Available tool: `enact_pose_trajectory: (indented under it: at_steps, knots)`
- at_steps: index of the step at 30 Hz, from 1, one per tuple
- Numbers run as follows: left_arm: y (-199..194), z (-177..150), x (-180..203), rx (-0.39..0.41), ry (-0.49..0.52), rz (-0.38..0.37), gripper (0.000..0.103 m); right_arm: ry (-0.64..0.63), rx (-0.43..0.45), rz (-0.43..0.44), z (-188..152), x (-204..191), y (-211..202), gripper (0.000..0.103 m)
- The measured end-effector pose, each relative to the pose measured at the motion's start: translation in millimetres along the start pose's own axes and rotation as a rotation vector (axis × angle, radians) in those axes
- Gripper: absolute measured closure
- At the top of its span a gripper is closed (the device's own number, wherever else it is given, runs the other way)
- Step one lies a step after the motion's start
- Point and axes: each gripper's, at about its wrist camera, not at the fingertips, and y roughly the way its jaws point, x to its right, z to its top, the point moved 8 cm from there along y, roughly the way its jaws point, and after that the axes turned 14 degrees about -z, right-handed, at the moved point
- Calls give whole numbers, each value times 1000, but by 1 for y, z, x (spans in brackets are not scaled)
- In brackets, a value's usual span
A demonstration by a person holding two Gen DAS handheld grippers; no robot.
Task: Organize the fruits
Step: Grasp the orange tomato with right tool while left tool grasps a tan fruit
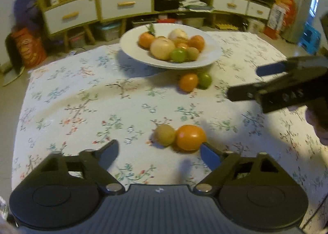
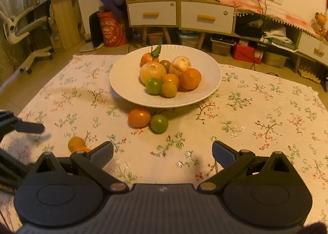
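A white plate holds several fruits at the table's far middle. An orange fruit and a green fruit lie on the cloth just in front of it. Nearer, a yellowish fruit and an orange fruit lie side by side just ahead of my left gripper, which is open and empty. My right gripper is open and empty, behind the front pair; it shows from the side in the left wrist view.
The table has a floral cloth. Cabinets with white drawers, storage boxes and an office chair stand beyond the table on the floor.
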Motion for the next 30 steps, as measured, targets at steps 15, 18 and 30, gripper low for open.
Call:
enact_pose_trajectory:
  at_steps: [15, 18, 30]
  knots:
    - [20, 4, 21, -34, -47, -130, 71, 46, -15, 166, 14, -23, 16, 47]
    - [24, 7, 22, -25, -54, -127, 78, 48, -11, 181, 17, -29, 20, 51]
    - [29, 15, 21, 10, -54, -106, 79, -10, -10, 128, 14, -44, 39, 53]
